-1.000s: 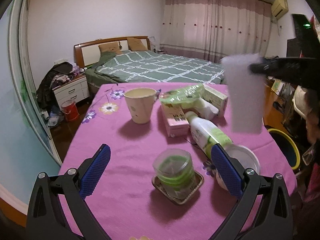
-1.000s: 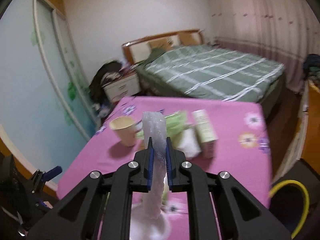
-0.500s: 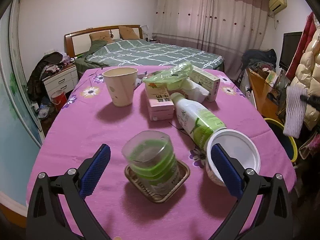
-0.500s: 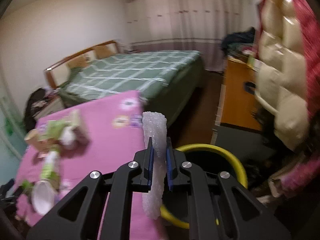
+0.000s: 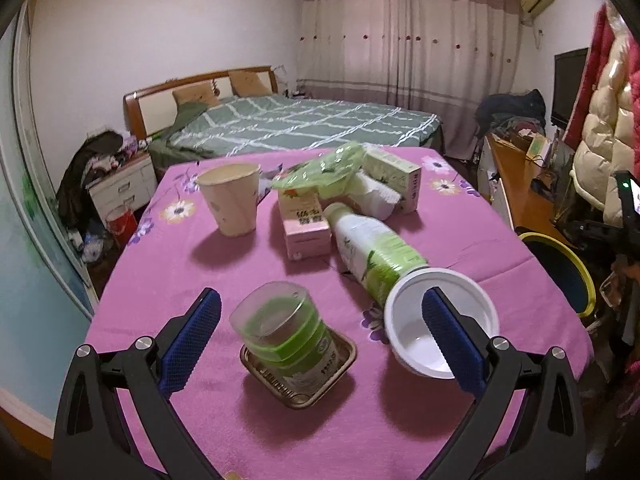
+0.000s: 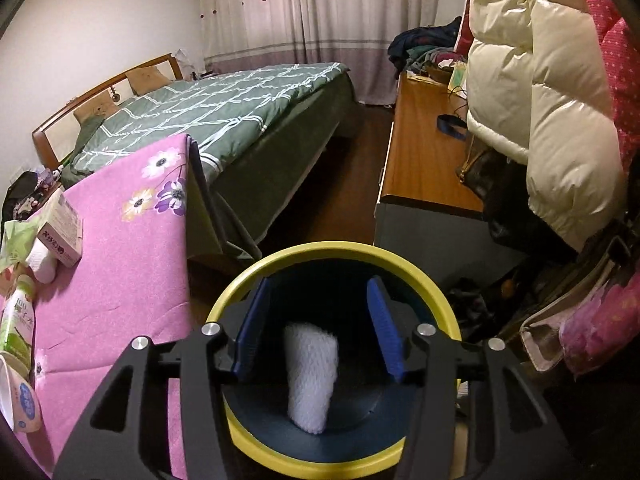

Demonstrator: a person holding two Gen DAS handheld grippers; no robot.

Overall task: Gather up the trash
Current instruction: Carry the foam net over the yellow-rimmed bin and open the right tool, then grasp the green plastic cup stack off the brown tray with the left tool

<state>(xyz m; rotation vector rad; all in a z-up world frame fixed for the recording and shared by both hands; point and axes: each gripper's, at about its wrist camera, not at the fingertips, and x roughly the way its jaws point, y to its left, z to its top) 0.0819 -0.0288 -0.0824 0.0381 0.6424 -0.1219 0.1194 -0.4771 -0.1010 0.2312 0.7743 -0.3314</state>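
— Trash is being dropped: a white foam wrap (image 6: 312,376) is seen inside the yellow-rimmed bin (image 6: 332,250), between the pads of the right claw (image 6: 318,330), which are opening and no longer touch it.

— And next?

— More litter is left on the table (image 5: 256,420). The left claw (image 5: 320,344), spread wide and empty, is angled down over a green-banded plastic cup (image 5: 286,330), which seems the likely next pick.

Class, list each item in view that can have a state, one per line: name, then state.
White foam sheet: released, inside the bin.
Bin: open-topped.
Right tool: jaws opening, nothing gripped.
Left tool: open, empty.
Green bottle: lying down.
Paper cup: upright.
White bowl: tipped sideways.
Clear cup: tilted on foil tray.
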